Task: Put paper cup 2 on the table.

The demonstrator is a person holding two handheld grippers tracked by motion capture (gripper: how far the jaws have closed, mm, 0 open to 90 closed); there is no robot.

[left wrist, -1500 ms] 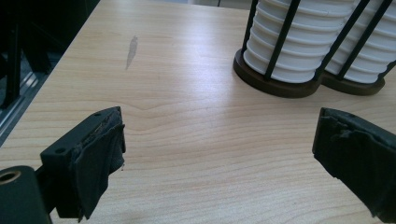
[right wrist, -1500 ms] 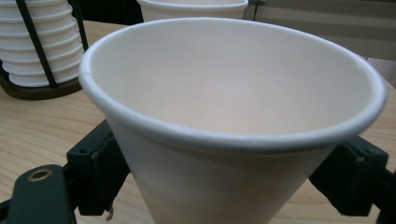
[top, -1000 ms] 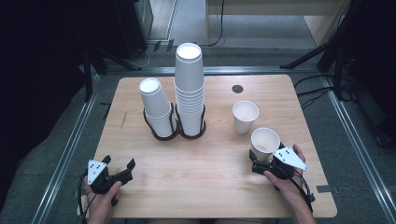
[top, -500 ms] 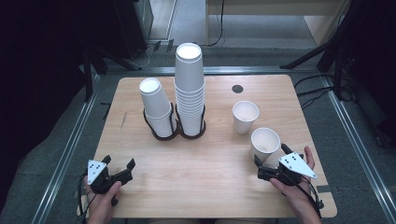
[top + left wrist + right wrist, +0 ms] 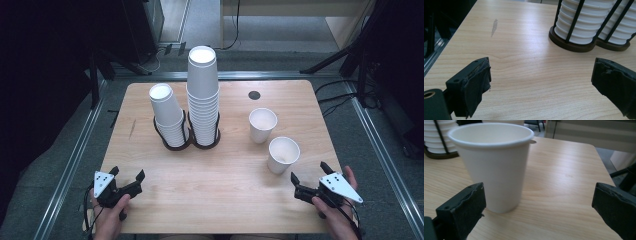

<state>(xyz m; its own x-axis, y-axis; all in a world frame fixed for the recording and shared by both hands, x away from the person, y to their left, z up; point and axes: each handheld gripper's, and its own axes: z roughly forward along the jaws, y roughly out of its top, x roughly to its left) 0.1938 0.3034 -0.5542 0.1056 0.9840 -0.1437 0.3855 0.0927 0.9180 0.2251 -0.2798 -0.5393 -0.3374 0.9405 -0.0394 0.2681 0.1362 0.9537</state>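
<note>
Two cups (image 5: 283, 154) are stood upright on the worktop (image 5: 225, 185). The right gripper (image 5: 309, 181) and left gripper (image 5: 127, 178) are held wide open, empty, near its front edge.

Pale wooden table (image 5: 225, 185) with smooth matt grain. White paper cup (image 5: 492, 162) looks matt with a rolled rim. Black wire-and-wood cup holder (image 5: 574, 46) looks matt too.

We see bare table (image 5: 215, 175) between both grippers; nearest cup (image 5: 283, 154) stands just ahead of the right gripper (image 5: 309, 178).
</note>
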